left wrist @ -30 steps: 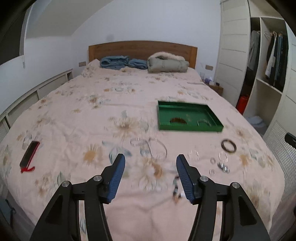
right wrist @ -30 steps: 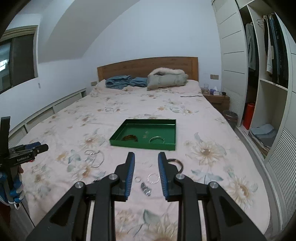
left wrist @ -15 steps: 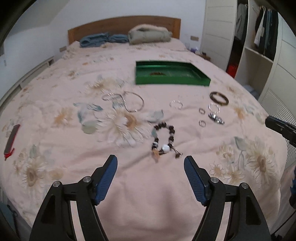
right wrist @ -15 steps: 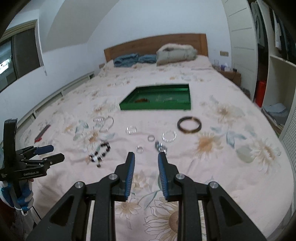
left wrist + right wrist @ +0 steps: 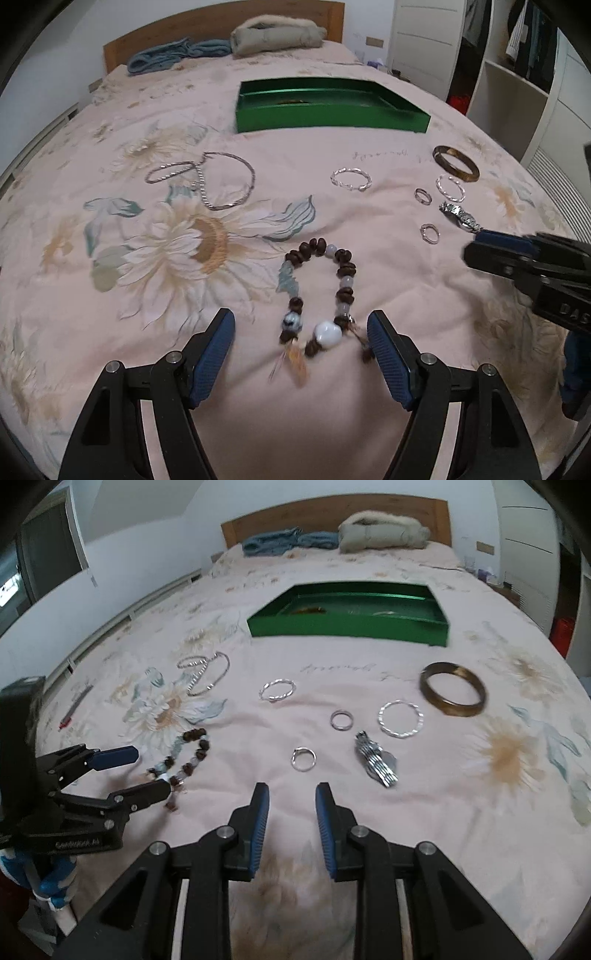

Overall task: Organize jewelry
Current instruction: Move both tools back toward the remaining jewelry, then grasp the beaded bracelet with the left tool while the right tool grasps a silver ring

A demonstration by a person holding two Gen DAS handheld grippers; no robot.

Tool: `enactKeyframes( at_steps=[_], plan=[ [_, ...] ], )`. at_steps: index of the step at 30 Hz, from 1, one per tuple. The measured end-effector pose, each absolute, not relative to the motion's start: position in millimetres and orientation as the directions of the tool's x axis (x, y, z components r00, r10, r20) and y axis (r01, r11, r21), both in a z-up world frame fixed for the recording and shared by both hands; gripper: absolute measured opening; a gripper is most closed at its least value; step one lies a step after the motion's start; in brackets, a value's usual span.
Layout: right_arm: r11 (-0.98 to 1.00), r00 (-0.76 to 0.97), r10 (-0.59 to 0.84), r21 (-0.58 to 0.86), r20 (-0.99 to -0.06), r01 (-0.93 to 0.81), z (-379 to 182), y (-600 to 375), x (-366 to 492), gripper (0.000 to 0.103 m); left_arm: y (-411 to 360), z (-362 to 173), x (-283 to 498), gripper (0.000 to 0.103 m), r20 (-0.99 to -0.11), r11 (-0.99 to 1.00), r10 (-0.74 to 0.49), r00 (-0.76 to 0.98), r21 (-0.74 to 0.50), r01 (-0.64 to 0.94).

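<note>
A person with a handheld gripper in each hand is sorting jewelry on a floral bedspread [image 5: 110, 122], and the left gripper [image 5: 301, 343] is hovering low with its jaws spread wide on either side of a beaded bracelet [image 5: 319, 295] lying near the foot edge of the bed, gripping nothing. The right gripper [image 5: 291, 814] is hanging just short of a small silver ring [image 5: 303, 758], its jaws parted only narrowly and holding nothing, with a metal watch [image 5: 376, 762] lying just beside on its right. Toward the middle of the bed, a green tray [image 5: 325, 120] is sitting with what looks like a brown bangle and a silver piece already inside. Outside it are lying a tangle of silver bangles [image 5: 210, 179], a twisted silver bracelet [image 5: 351, 179], a brown bangle [image 5: 453, 694], a larger silver hoop [image 5: 400, 719] and a second small ring [image 5: 341, 719]. The step in hand appears to be the pickup of the beaded bracelet; the next move likely calls for lowering the left jaws and pinching one side of the strand without snagging the soft bedspread.
</note>
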State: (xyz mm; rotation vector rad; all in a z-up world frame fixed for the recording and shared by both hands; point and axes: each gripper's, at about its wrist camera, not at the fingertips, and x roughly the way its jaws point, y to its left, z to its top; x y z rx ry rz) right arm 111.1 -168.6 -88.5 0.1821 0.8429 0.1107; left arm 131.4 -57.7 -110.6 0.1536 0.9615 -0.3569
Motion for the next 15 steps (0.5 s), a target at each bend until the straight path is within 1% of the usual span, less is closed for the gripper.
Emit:
enactKeyframes(
  at_steps=[1,3,6,7,8,9,10,11,12,13,14,15],
  plan=[
    [0.98,0.656,0.167,0.2,-0.736,-0.026,-91.5,-168.1,116.3,0.03,-59.5,-113.3,134.8,0.073,-0.827,0.93,-0.227,0.515,-0.028,0.366],
    [0.981,0.642,0.165,0.191,-0.748,-0.029,-99.4,-167.2,128.9,0.035,-62.6,-119.8,141.6,0.069,-0.835,0.931,-0.218,0.505,-0.022,0.365],
    [0.985,0.623,0.149,0.168,-0.768,-0.029,-109.3,-164.5,142.8,0.035,-62.1,-125.3,146.9,0.059,-0.841,0.934,-0.218,0.496,-0.033,0.355],
    [0.986,0.619,0.145,0.162,-0.772,-0.029,-111.2,-163.9,146.2,0.035,-61.5,-125.3,148.1,0.052,-0.841,0.935,-0.22,0.495,-0.037,0.354],
    [0.988,0.616,0.138,0.155,-0.775,-0.027,-114.2,-163.0,149.2,0.035,-61.4,-125.1,148.9,0.043,-0.841,0.934,-0.226,0.492,-0.044,0.354],
    [0.988,0.615,0.133,0.149,-0.777,-0.025,-116.4,-162.2,151.5,0.035,-61.4,-125.0,149.2,0.038,-0.842,0.934,-0.23,0.488,-0.05,0.354],
    [0.989,0.616,0.128,0.145,-0.777,-0.022,-117.6,-161.5,153.0,0.034,-60.9,-125.1,150.2,0.028,-0.844,0.934,-0.237,0.481,-0.061,0.353],
    [0.99,0.615,0.122,0.14,-0.779,-0.019,-118.9,-160.6,154.9,0.034,-60.3,-125.5,151.3,0.021,-0.846,0.934,-0.244,0.474,-0.074,0.35],
    [0.991,0.615,0.116,0.134,-0.78,-0.017,-120.0,-159.3,156.0,0.031,-59.9,-125.6,151.9,0.021,-0.847,0.935,-0.248,0.47,-0.082,0.345],
    [0.991,0.616,0.114,0.13,-0.779,-0.019,-120.5,-158.6,157.2,0.021,-59.0,-125.1,151.6,0.02,-0.846,0.937,-0.25,0.471,-0.089,0.338],
    [0.992,0.617,0.112,0.128,-0.779,-0.019,-120.5,-157.6,156.8,0.019,-58.2,-123.9,150.4,0.018,-0.845,0.938,-0.251,0.473,-0.092,0.333],
    [0.991,0.619,0.11,0.13,-0.777,-0.014,-119.7,-157.1,156.2,0.019,-58.0,-122.4,149.4,0.01,-0.843,0.939,-0.251,0.475,-0.093,0.331]
  ],
)
